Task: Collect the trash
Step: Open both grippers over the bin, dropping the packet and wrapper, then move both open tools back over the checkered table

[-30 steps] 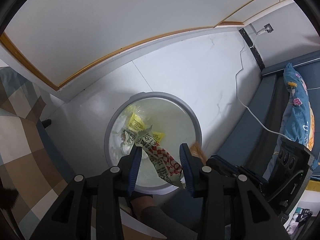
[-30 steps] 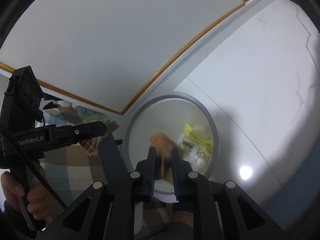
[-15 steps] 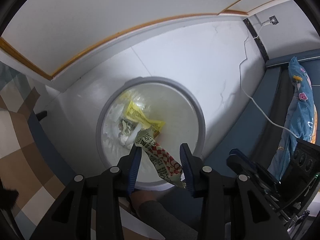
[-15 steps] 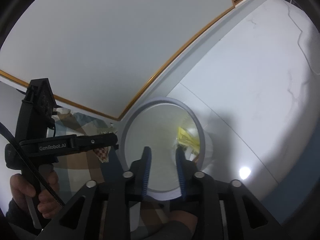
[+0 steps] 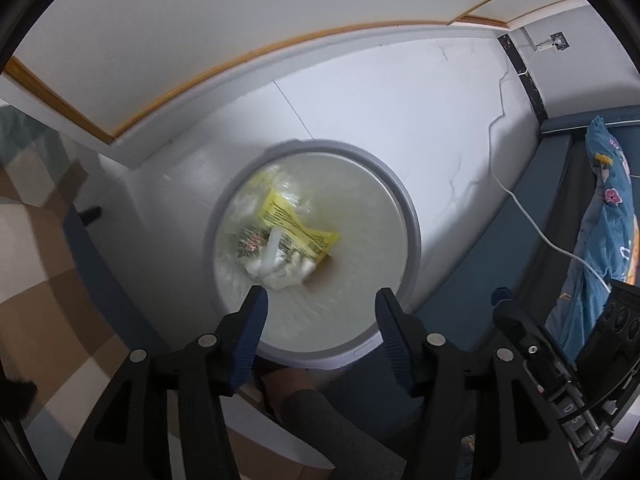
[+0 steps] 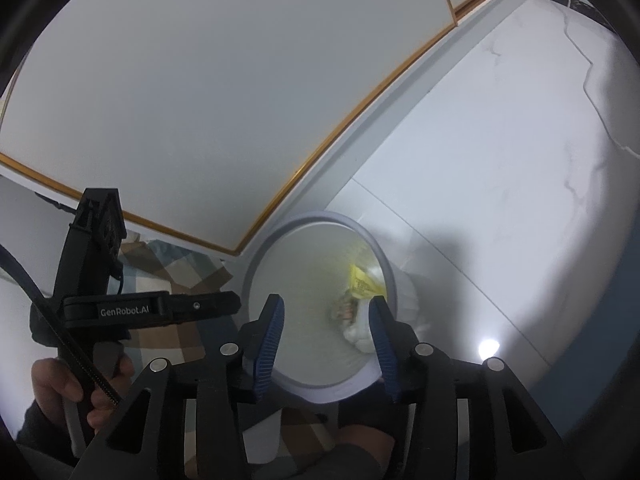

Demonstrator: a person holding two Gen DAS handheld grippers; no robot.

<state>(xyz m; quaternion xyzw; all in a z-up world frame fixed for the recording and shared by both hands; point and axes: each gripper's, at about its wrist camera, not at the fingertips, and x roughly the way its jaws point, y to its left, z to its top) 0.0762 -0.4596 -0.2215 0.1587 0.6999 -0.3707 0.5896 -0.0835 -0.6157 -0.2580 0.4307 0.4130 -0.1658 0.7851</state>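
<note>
A white bin with a grey rim (image 5: 414, 240) stands on the floor, straight below both grippers. Inside lie a yellow wrapper (image 5: 296, 224), a blurred red-and-white wrapper (image 5: 252, 242), white tissue (image 5: 284, 274) and a brown scrap (image 5: 322, 276). My left gripper (image 5: 320, 300) hangs over the bin's near edge, its jaws opening with nothing between them. My right gripper (image 6: 326, 308) is above the same bin (image 6: 256, 280), its jaws also opening and empty. The yellow wrapper (image 6: 362, 284) and tissue (image 6: 358, 332) show past its right finger.
A hand (image 6: 60, 384) holds the left gripper's black handle (image 6: 140, 310) at left. A white cable (image 5: 552, 240) runs over the pale floor toward a blue patterned cloth (image 5: 608, 216). A checkered brown cover (image 5: 40, 280) lies left; the wall with wooden trim (image 5: 240, 60) is behind.
The left gripper opened and the red-and-white wrapper fell into the bin. The right gripper opened and let go of the brown scrap, which now lies in the bin.
</note>
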